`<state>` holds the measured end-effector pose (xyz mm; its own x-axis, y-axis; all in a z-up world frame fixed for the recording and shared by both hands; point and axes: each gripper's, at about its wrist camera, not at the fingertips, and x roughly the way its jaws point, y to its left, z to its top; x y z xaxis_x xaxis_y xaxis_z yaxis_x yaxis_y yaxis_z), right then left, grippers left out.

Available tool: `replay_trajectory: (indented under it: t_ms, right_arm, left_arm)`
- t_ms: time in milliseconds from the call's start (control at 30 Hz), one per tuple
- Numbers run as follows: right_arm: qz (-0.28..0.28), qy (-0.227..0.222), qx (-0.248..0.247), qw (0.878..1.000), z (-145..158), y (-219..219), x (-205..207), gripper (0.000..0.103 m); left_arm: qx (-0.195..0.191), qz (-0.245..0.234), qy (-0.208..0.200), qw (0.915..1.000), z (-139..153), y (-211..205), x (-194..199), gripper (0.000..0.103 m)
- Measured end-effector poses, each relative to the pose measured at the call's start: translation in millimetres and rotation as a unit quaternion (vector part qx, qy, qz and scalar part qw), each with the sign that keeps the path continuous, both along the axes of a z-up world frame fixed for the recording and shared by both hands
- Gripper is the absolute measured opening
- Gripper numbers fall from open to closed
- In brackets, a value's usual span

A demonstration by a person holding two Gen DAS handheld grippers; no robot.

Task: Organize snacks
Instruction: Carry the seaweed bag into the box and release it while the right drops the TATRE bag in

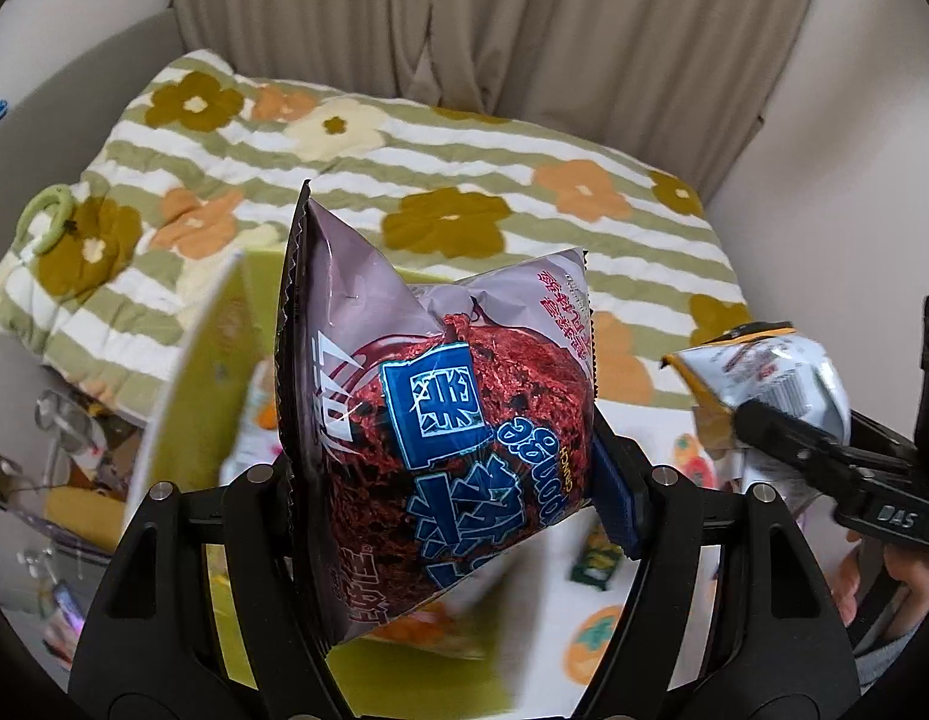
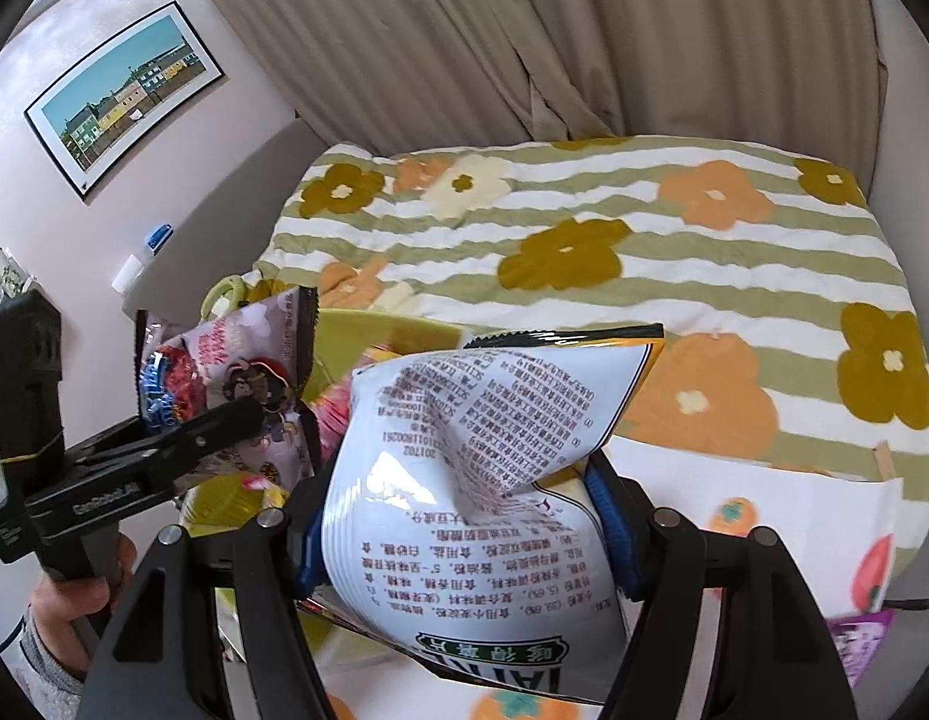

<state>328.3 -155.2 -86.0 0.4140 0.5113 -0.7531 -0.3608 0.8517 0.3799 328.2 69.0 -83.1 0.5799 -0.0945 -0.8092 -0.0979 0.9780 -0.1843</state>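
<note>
My left gripper (image 1: 458,474) is shut on a purple snack bag (image 1: 434,396) with blue lettering and holds it in the air above a yellow-green box (image 1: 188,396). It also shows in the right wrist view (image 2: 224,378), at the left. My right gripper (image 2: 464,516) is shut on a white snack bag (image 2: 488,480) with printed text and a yellow-black edge. That bag also shows at the right of the left wrist view (image 1: 764,372), raised over the table.
A table with a white persimmon-print cloth (image 2: 764,498) lies below. Small snack packs lie on it: a green one (image 1: 596,564) and a purple one (image 2: 860,642). A bed with a striped floral quilt (image 1: 464,180) stands behind, with curtains (image 2: 524,30) beyond.
</note>
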Motion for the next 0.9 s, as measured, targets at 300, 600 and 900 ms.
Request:
replay_trajectory:
  t_ms: [300, 600, 900]
  right_arm:
    - [-0.017, 0.020, -0.003, 1.000, -13, 72, 3, 0.066]
    - [-0.038, 0.025, -0.013, 0.999, -21, 98, -1, 0.066]
    - [-0.033, -0.002, -0.028, 0.999, -20, 129, -28, 0.066]
  left_arm:
    - [-0.020, 0.001, 0.029, 0.9994, -28, 83, 39, 0.073]
    - [-0.023, -0.012, 0.040, 0.9989, -42, 106, 52, 0.103]
    - [-0.007, -0.034, 0.026, 0.9991, -41, 126, 4, 0.103]
